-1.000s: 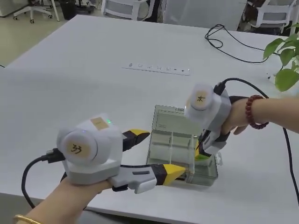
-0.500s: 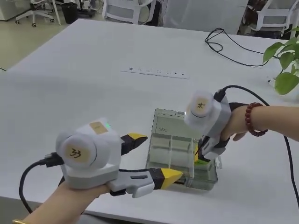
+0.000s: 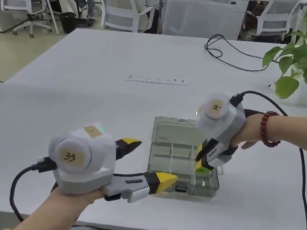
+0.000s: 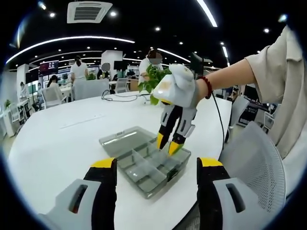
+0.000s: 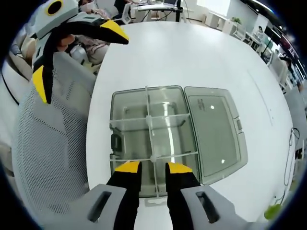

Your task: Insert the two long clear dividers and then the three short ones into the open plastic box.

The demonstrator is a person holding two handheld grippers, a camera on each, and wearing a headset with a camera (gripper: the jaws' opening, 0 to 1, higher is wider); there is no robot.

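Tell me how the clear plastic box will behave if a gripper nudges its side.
The plastic box looks thin-walled, holding only clear dividers, so probably light. Low and wide on the smooth table, it would likely slide rather than tip. Its open lid lies flat and may swing if lifted.

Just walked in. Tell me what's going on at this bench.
A person works at a white table with a gripper in each hand. The open plastic box lies with its lid folded back, and clear dividers cross inside it. The right gripper is at one end of the box, jaws slightly apart on either side of a divider. The left gripper hovers beside the box, wide open and empty.
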